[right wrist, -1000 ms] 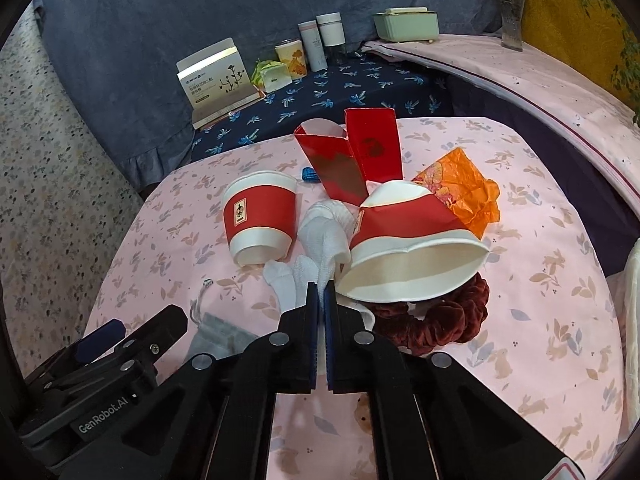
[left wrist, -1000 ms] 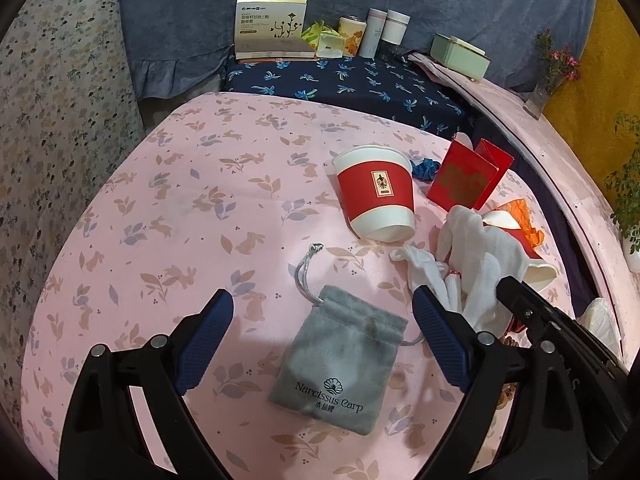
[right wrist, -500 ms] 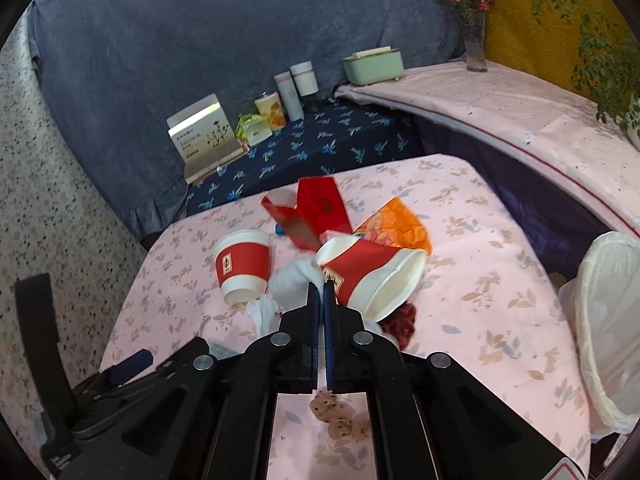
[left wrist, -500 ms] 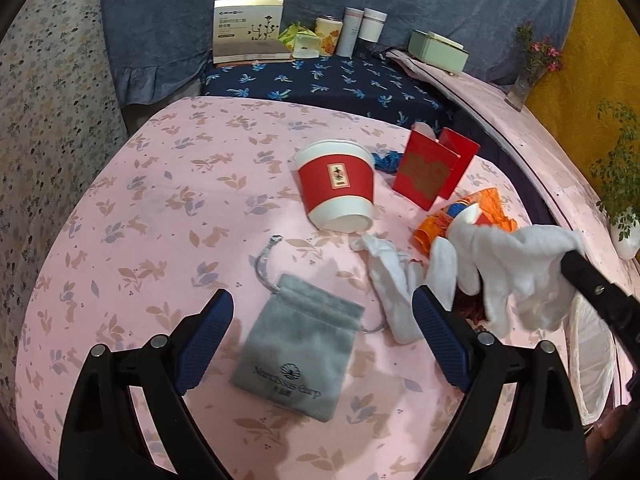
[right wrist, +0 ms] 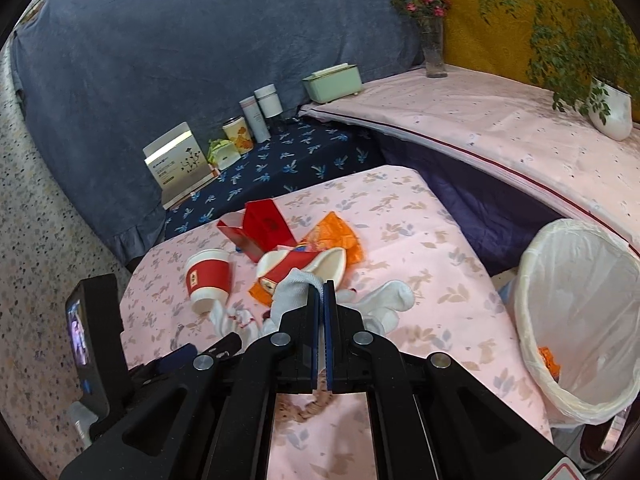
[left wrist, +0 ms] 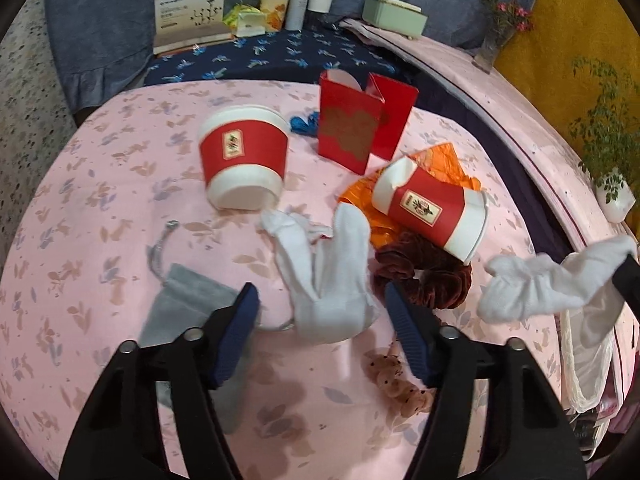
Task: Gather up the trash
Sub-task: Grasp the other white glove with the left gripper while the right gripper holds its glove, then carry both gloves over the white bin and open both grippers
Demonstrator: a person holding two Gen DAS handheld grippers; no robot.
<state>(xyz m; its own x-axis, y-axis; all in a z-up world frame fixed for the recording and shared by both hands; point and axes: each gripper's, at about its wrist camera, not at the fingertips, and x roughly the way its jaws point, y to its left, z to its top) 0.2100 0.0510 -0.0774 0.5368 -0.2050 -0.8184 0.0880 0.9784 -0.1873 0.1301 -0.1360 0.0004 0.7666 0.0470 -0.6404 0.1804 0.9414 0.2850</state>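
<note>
Right gripper (right wrist: 322,300), fingers clamped on a glove (right wrist: 298,284); bin (right wrist: 576,320) at 3 o'clock. Left gripper (left wrist: 320,312), half-open and just closing, straddles a second glove (left wrist: 328,280); squeeze next.

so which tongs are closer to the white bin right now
Right. The right tongs, shut on a white glove, hang beside the lined white bin. The left tongs are farther off, over the other glove.

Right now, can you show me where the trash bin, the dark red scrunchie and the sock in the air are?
trash bin (right wrist: 532,264), right wrist view, on its bag-lined rim.
dark red scrunchie (left wrist: 432,276), left wrist view, on its velvet folds.
sock in the air (left wrist: 532,284), left wrist view, on its hanging middle.
</note>
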